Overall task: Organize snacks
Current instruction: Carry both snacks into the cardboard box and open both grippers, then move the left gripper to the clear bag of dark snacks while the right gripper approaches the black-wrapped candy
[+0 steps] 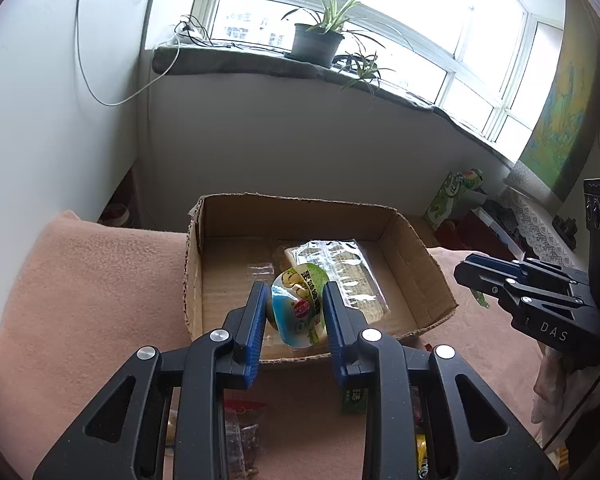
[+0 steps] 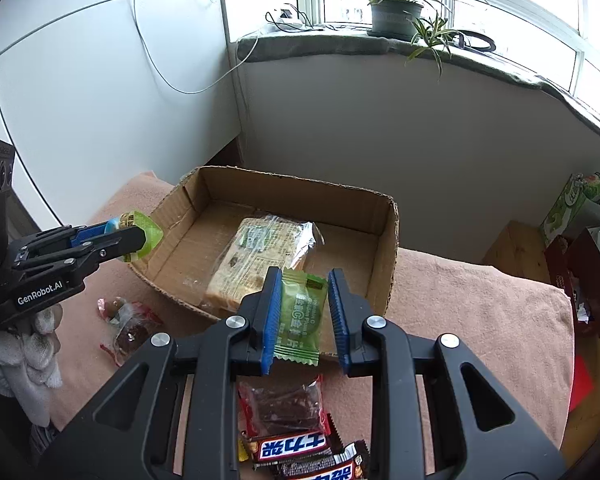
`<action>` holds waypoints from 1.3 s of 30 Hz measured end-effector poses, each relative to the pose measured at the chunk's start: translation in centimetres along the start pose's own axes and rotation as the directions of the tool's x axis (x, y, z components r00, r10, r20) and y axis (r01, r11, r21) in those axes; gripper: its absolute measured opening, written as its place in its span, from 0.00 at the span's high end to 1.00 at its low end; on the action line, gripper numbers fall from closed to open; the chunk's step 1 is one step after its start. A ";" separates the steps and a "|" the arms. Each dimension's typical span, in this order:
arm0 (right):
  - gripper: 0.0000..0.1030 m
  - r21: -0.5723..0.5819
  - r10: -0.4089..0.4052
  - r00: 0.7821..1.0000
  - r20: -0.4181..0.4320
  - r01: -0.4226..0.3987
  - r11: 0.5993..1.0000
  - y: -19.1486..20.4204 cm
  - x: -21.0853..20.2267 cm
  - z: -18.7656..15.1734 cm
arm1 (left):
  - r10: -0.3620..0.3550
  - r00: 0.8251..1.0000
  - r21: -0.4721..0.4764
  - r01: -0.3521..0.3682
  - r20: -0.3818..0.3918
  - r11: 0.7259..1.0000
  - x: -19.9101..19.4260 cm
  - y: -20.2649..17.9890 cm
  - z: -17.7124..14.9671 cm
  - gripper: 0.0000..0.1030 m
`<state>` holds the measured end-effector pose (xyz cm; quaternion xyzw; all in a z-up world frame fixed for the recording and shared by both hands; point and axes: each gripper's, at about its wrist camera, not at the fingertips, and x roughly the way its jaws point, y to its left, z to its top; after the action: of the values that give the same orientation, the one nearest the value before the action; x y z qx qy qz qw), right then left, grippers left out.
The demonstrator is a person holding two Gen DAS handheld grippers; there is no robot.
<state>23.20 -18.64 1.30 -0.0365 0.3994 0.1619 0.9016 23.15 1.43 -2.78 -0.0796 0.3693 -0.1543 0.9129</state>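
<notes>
My left tool (image 1: 292,312) pinching light, rigid green-lidded jelly cup (image 1: 298,312) by sides; right tool (image 2: 305,312) clamping crinkly, slippery green candy sachet (image 2: 300,316) mid-body; brown cardboard box (image 2: 380,284) at twelve o'clock.

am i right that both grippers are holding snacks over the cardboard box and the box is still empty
Not quite: the cardboard box is not empty. The right wrist view shows a clear-wrapped pack of bread already lying in it. The rest holds: the left gripper grips a green-lidded jelly cup and the right gripper a green wrapped candy, both at the box's near edge.
</notes>
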 end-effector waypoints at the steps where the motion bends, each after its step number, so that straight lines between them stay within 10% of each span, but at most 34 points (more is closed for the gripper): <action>1: 0.76 0.004 0.000 1.000 -0.008 0.000 1.000 -0.2 0.5 0.2 | 0.001 1.000 -0.004 -0.001 -0.007 1.000 0.4 0.1 0.1 0.74; 13: 0.76 0.032 -0.002 0.997 -0.082 0.005 0.999 -1.6 5.4 0.3 | 0.036 0.998 -0.043 -0.039 -0.054 0.998 2.9 1.9 0.0 0.74; 19: 0.38 0.032 -0.010 0.998 -0.059 0.012 0.999 -1.6 5.0 0.4 | 0.043 0.997 -0.050 -0.047 -0.067 0.998 3.0 2.2 0.0 0.56; 39: 0.37 0.009 -0.003 1.000 -0.028 0.003 1.000 0.1 -0.4 -2.2 | 0.027 1.000 -0.016 -0.027 0.007 1.000 -3.0 2.1 -0.8 0.56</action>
<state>21.34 -19.04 0.15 -0.0353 0.4125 0.1584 0.8964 21.01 4.35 -2.00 -0.0827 0.3682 -0.1388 0.9156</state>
